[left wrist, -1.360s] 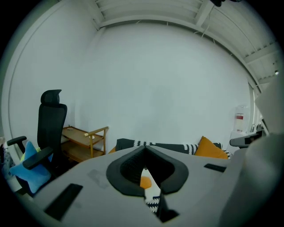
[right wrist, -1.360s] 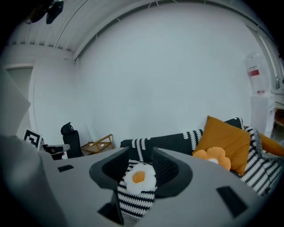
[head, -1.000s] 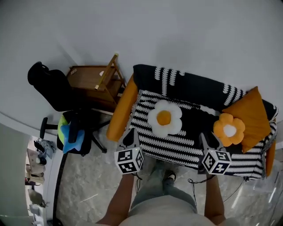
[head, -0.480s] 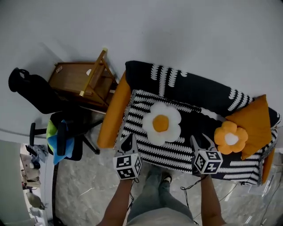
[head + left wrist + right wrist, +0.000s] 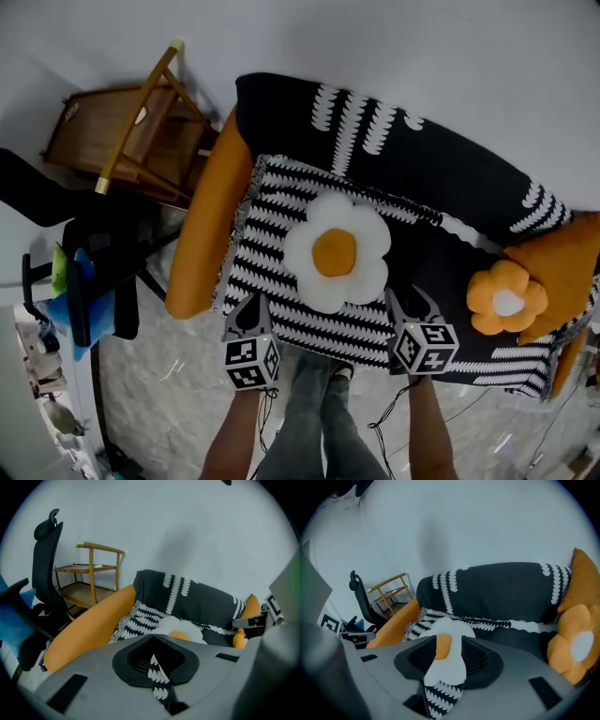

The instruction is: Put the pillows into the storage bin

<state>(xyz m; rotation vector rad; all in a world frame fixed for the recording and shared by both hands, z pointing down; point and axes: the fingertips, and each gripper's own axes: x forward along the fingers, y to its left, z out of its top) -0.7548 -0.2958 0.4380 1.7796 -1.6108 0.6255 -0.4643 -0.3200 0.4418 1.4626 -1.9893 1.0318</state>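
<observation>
White flower pillow [image 5: 335, 253] nearer; legs [image 5: 319, 427] only overhead

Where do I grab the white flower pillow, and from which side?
Pinch a near petal of the white flower pillow, coming in low from the front of the sofa. It lies flat, so its broad middle gives jaws nothing to close on; the rounded petals stick out at the rim. The right gripper, jaws apart, probably lines up best.

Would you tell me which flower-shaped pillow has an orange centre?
The white flower-shaped pillow mid-seat; the orange flower-shaped pillow has a white one.
</observation>
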